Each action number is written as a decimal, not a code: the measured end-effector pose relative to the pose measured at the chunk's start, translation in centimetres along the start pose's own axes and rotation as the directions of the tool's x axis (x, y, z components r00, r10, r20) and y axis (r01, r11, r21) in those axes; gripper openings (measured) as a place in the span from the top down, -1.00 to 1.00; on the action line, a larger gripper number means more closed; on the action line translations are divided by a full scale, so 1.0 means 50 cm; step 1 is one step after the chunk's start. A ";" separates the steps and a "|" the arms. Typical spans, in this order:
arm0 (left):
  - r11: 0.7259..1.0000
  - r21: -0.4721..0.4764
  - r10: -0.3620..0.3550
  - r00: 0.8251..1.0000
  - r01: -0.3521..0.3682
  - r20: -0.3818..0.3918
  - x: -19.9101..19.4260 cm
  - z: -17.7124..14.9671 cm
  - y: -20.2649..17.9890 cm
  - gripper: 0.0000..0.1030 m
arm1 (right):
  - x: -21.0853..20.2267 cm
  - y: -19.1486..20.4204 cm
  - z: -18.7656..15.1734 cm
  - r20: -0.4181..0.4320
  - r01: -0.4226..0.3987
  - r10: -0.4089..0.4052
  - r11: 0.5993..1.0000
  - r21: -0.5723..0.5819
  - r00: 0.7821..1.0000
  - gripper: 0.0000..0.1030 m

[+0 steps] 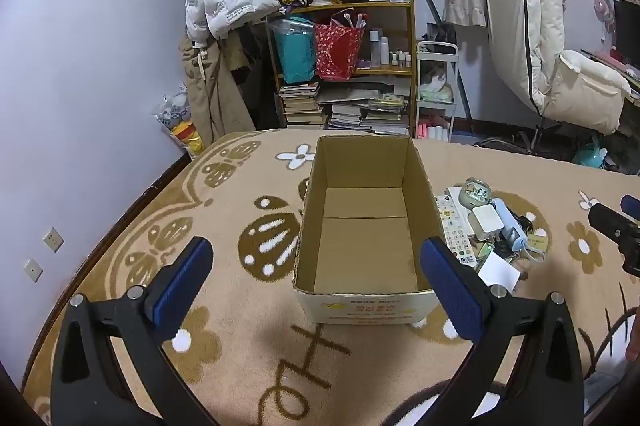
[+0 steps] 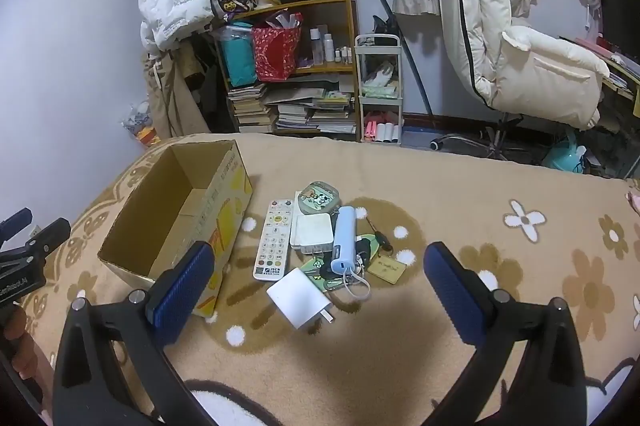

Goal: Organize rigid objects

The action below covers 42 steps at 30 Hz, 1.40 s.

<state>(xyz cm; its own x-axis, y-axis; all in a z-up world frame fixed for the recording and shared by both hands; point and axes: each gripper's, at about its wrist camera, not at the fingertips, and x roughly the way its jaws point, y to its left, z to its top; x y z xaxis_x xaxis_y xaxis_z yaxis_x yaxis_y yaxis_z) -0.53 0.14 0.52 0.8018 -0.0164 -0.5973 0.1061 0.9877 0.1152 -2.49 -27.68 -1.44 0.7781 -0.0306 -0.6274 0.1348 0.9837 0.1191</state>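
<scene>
Remote control (image 2: 273, 240) lies fully visible only in right view, box-hidden (image 1: 362, 226) left.

Tan flowered blanket (image 2: 440, 186), brown box (image 1: 360, 226), perhaps pale-blue power bank (image 2: 345, 240).

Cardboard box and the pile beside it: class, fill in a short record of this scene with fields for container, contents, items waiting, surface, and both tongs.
container: cardboard box, top open
contents: nothing inside
items waiting: remote control, white charger, blue power bank, keys, piled beside the box
surface: patterned blanket
left tongs: open, holding nothing
right tongs: open, holding nothing
</scene>
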 end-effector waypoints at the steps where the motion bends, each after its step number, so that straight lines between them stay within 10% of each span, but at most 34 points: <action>1: 1.000 0.001 0.001 1.000 -0.001 -0.001 -0.001 0.000 0.001 -0.99 | 0.002 0.001 -0.001 -0.002 -0.001 0.001 1.000 0.001 1.000 -1.00; 42: 0.999 0.035 -0.012 1.000 0.012 -0.016 0.009 -0.009 -0.017 -0.99 | 0.001 -0.012 -0.004 -0.012 0.026 -0.026 1.000 0.004 1.000 -1.00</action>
<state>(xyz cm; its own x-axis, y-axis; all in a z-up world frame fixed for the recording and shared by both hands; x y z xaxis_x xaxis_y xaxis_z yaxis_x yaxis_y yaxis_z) -0.53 -0.64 -0.19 0.7910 -0.0255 -0.6113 0.1366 0.9813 0.1358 -2.64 -28.22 -1.72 0.7672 -0.0543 -0.6391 0.1577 0.9818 0.1059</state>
